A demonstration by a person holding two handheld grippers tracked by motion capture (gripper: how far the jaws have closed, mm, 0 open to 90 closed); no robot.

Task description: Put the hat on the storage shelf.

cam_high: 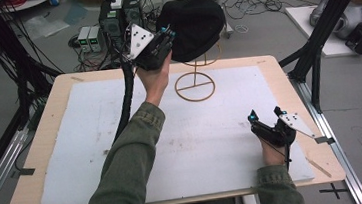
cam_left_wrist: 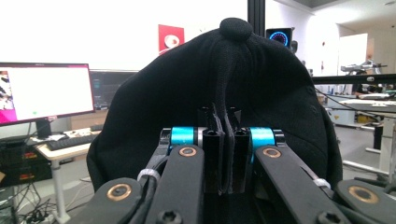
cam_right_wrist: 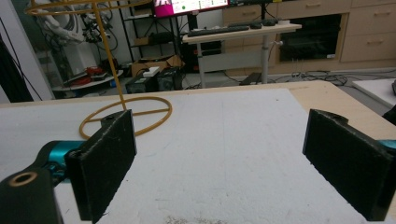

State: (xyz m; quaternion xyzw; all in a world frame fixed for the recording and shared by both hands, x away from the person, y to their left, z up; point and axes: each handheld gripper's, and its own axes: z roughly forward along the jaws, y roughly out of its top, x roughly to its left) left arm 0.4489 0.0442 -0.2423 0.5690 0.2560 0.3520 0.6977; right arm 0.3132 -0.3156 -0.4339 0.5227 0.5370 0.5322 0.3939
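- The left gripper is held raised above the far edge of the table, on an outstretched forearm in a green sleeve.
- Its jaws are clamped together on a fold of the black cap, which is seen above the gold wire stand.
- The right gripper is rested low near the table's right edge, its jaws spread wide apart with nothing between them.

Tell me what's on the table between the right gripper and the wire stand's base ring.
Nothing: in the right gripper view, bare white mat runs from the open right gripper to the stand's base ring.
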